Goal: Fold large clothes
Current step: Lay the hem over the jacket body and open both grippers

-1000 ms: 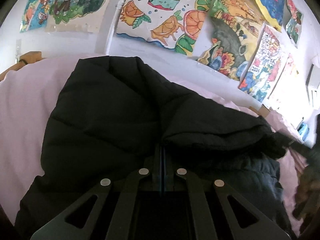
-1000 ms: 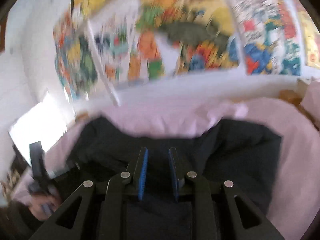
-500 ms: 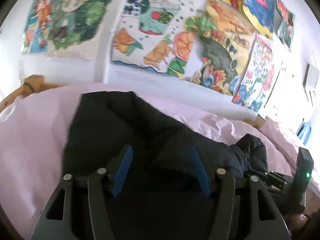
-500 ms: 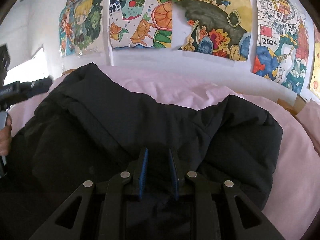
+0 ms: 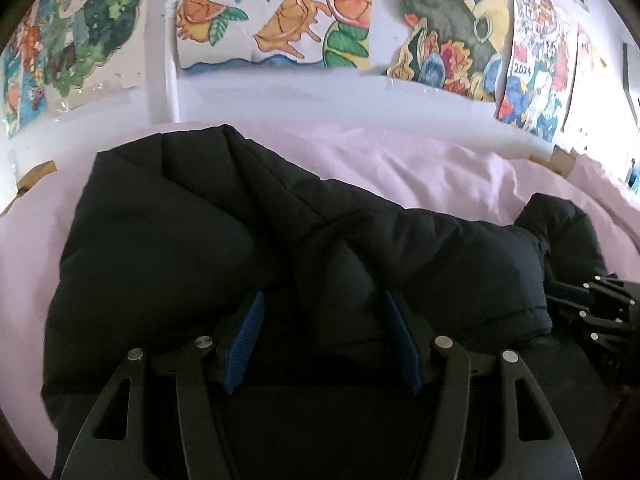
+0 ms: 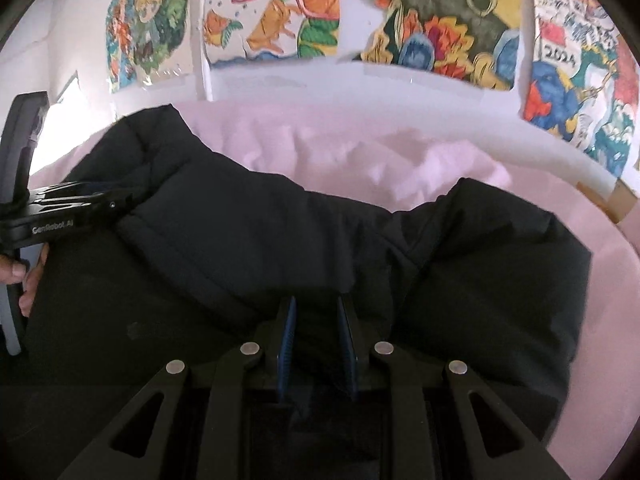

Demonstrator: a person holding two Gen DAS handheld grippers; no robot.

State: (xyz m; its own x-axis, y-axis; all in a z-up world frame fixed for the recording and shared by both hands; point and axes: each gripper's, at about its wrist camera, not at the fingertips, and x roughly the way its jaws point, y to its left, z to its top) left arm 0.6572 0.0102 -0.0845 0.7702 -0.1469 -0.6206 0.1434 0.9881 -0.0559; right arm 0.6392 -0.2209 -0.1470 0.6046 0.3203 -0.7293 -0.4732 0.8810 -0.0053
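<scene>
A black puffer jacket lies bunched on a pink bedsheet; it also fills the right wrist view. My left gripper is open, its blue pads spread wide just over the jacket's near fold, holding nothing. My right gripper has its blue pads close together with black jacket fabric between them. The right gripper's body shows at the right edge of the left wrist view; the left gripper's body shows at the left of the right wrist view.
A white wall with colourful drawings rises just behind the bed. A wooden bed frame corner shows at far left and another at far right. A hand holds the left gripper.
My left gripper opened and let go of the jacket, which dropped flatter onto the bed. My right gripper stayed pinched on the fabric and moved closer to the wall.
</scene>
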